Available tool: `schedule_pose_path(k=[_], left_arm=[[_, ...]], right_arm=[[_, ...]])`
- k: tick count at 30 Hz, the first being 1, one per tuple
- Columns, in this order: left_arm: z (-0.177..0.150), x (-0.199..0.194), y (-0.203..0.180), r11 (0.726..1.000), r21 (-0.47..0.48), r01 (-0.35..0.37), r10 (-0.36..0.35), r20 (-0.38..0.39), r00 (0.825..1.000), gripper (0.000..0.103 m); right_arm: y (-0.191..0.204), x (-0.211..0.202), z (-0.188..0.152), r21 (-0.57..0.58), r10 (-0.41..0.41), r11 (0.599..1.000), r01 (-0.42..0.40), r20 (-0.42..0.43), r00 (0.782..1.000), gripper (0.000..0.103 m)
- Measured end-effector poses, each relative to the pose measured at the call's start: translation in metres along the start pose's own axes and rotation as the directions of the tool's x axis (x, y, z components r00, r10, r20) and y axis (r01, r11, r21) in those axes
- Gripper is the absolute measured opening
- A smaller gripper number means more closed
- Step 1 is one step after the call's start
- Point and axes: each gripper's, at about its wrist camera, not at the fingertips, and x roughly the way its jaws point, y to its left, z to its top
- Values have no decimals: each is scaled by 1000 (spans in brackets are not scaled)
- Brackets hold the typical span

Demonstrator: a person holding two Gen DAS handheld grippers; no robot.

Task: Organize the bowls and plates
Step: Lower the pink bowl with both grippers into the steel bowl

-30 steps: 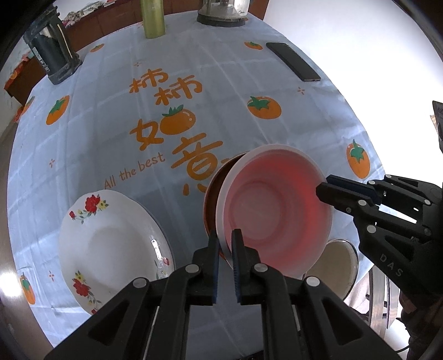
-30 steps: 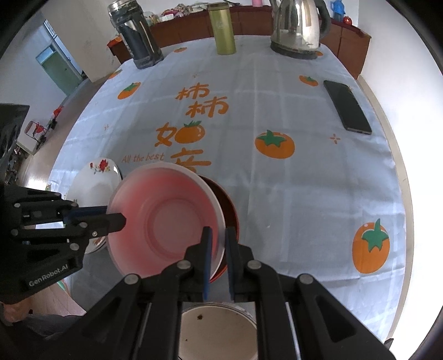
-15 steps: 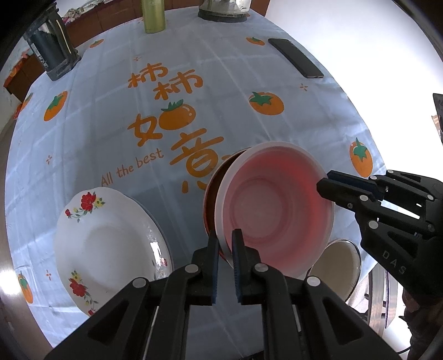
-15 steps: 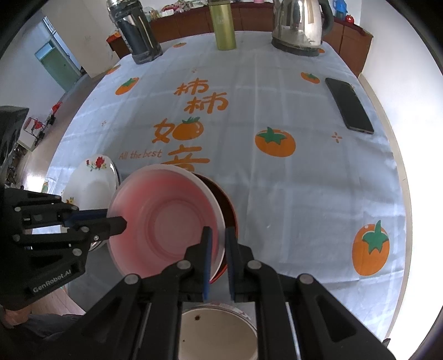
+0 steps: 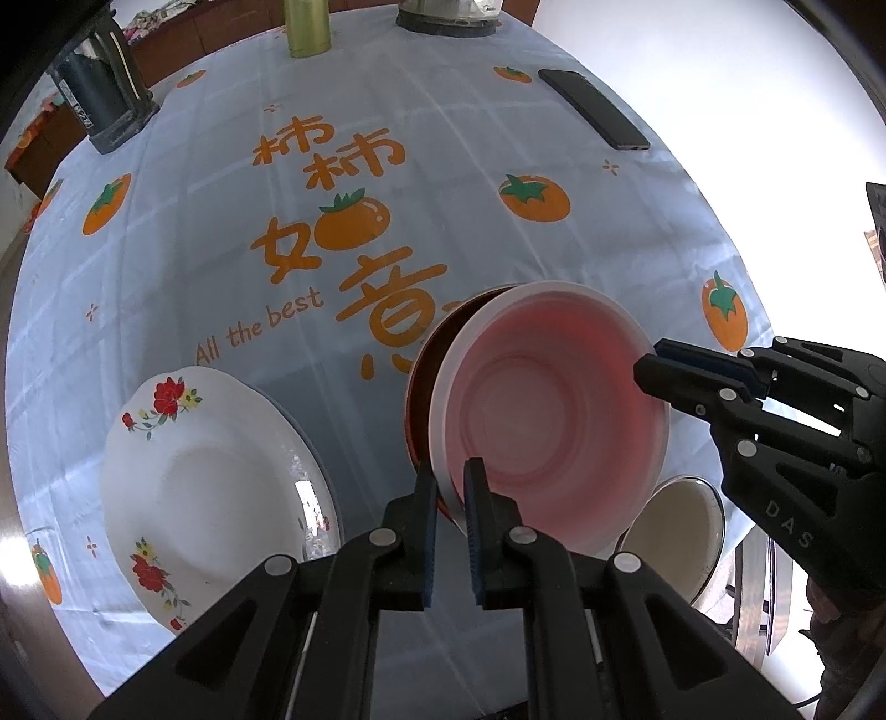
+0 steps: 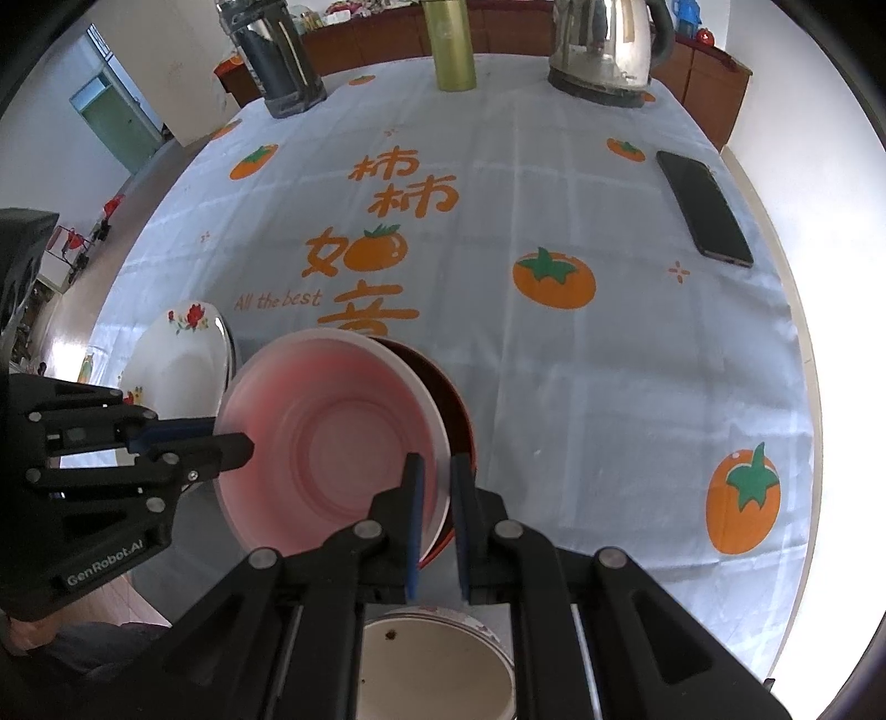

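From your left wrist view, your left gripper (image 5: pixel 448 487) is clenched on the near rim of the pink bowl (image 5: pixel 554 421), which is tilted over a brown bowl (image 5: pixel 426 354) above the tablecloth (image 5: pixel 443 183), while your right gripper (image 5: pixel 650 365) pinches its far rim; a flowered plate (image 5: pixel 210 487) lies just to the left. From your right wrist view, your right gripper (image 6: pixel 437 482) grips the pink bowl's (image 6: pixel 332 443) rim, your left gripper (image 6: pixel 238 443) clamps the opposite edge, and a cream bowl (image 6: pixel 437 664) sits below.

phone (image 6: pixel 704 206), kettle (image 6: pixel 603 47), green bottle (image 6: pixel 451 47), dark jug (image 6: pixel 274 61) on persimmon tablecloth (image 6: pixel 609 360)
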Motion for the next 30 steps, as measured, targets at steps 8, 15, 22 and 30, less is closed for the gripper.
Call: schedule_pose_path(k=[8, 15, 22, 30], left_arm=[[0, 2, 0, 1000, -1, -2, 2, -10, 1000, 11], [0, 3, 0, 1000, -4, -3, 2, -13, 1000, 11], [1, 6, 2, 1000, -4, -2, 2, -22, 1000, 11], [2, 9, 4, 1000, -3, -4, 4, -35, 999, 11]], right_arm=[[-1, 2, -1, -2, 2, 1000, -2, -4, 1000, 10], [0, 4, -2, -3, 3, 1000, -3, -8, 1000, 10], [0, 5, -1, -5, 3, 1000, -3, -13, 1000, 10], [1, 8, 0, -9, 4, 1000, -4, -22, 1000, 10]])
